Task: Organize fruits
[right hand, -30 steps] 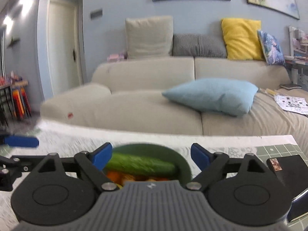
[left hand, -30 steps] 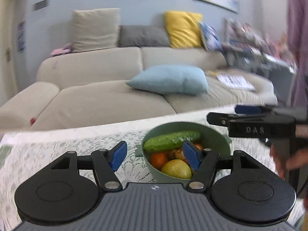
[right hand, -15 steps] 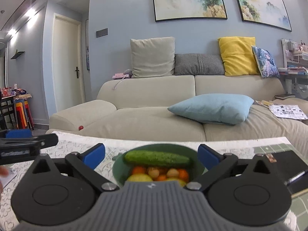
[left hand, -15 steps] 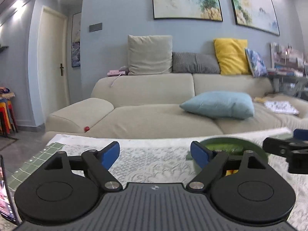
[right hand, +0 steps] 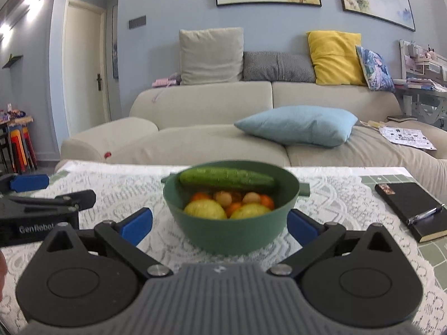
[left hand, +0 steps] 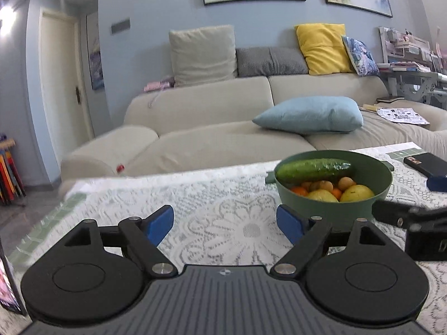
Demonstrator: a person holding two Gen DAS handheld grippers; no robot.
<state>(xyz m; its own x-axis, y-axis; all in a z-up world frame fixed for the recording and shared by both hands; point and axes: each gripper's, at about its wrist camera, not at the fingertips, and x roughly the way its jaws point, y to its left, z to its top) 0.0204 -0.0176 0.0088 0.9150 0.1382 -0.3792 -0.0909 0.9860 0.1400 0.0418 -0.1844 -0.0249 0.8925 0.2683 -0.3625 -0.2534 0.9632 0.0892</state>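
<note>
A green bowl (right hand: 223, 234) stands on the lace-covered table. Across its top lies a cucumber (right hand: 226, 178), over yellow lemons (right hand: 205, 209) and several small oranges. My right gripper (right hand: 219, 224) is open, its blue pads on either side of the bowl's lower wall without touching it. In the left wrist view the same bowl (left hand: 332, 209) with the cucumber (left hand: 314, 169) sits to the right of my left gripper (left hand: 225, 224), which is open over bare lace with nothing between its fingers. Each gripper shows at the edge of the other's view.
A black notebook (right hand: 410, 209) with a pen lies on the table right of the bowl. The white lace cloth (left hand: 223, 195) covers the table (right hand: 402, 178). A beige sofa (right hand: 209, 117) with a blue cushion stands just beyond the table's far edge.
Both grippers' jaws widened and both views tilted down toward the table. The bowl shifted right in the left view and came closer, centred between the pads, in the right view.
</note>
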